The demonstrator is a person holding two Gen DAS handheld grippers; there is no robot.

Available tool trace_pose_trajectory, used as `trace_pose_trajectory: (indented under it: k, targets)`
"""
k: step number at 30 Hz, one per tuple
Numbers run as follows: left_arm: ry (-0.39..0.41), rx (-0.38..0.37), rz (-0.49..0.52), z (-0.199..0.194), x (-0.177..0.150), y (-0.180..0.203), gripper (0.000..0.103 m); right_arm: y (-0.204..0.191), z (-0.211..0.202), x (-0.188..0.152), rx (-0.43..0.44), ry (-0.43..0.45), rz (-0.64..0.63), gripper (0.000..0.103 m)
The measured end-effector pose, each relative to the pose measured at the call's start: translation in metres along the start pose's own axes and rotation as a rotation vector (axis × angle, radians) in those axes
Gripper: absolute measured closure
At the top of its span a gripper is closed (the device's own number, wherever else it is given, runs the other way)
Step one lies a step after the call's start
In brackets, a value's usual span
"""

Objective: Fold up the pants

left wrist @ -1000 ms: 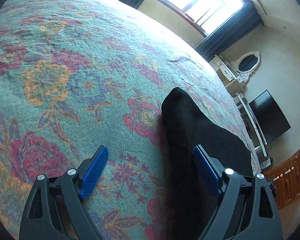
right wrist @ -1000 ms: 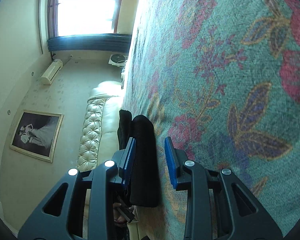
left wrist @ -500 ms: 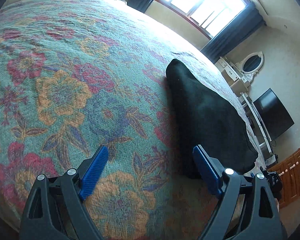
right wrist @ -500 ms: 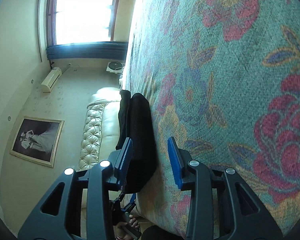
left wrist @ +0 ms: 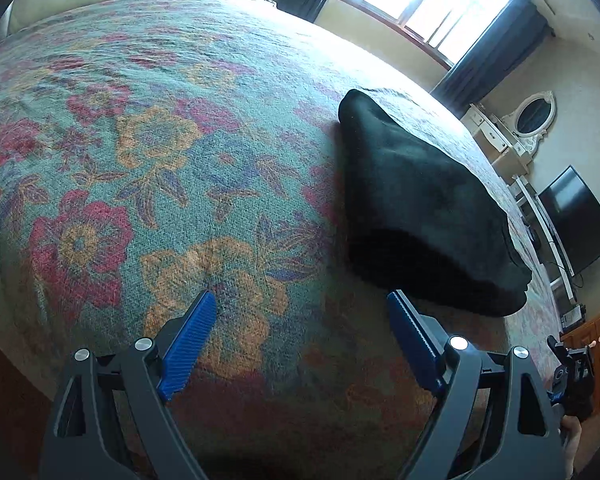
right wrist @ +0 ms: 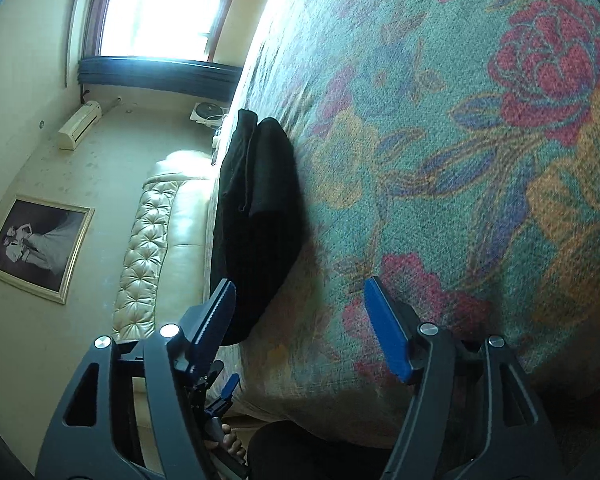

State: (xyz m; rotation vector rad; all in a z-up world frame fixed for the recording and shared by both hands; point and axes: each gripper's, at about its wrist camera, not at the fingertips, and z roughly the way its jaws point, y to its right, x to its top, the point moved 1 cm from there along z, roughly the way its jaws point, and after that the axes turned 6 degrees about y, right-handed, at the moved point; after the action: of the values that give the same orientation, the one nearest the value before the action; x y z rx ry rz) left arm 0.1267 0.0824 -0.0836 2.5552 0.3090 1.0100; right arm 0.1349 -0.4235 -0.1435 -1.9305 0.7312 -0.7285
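Both tongs are hanging empty above a floral bedspread [left wrist: 148, 168]: the left gripper [left wrist: 300, 340] is gaping wide, while the right gripper [right wrist: 300, 316] has just been opening, nothing between its pads. The folded black pants [left wrist: 416, 208] are lying just ahead, untouched, near the bed's edge.
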Motion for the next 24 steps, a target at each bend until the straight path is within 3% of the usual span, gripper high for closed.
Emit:
trace_pose_trajectory:
  k: [5,10,17,19,21,24]
  targets:
    - [-0.002,0.031,0.038,-0.008,-0.018,0.022,0.018,-0.021,0.003,-0.02,-0.079,0.006,-0.151,0.033]
    - [0.023,0.092,0.139,-0.011,-0.027,0.052,0.018,-0.044,0.01,-0.039,-0.187,0.014,-0.341,0.033]
    - [0.076,0.1,0.19,-0.022,-0.038,0.084,0.018,-0.077,0.027,-0.081,-0.345,0.005,-0.626,0.032]
    - [0.1,0.108,0.211,-0.029,-0.041,0.094,0.018,-0.087,0.031,-0.094,-0.374,0.006,-0.697,0.031]
    - [0.124,0.122,0.237,-0.033,-0.042,0.102,0.018,-0.098,0.031,-0.105,-0.393,0.025,-0.761,0.022]
    - [0.161,0.154,0.33,-0.039,-0.044,0.117,0.017,-0.116,0.028,-0.119,-0.4,0.064,-0.855,0.021]
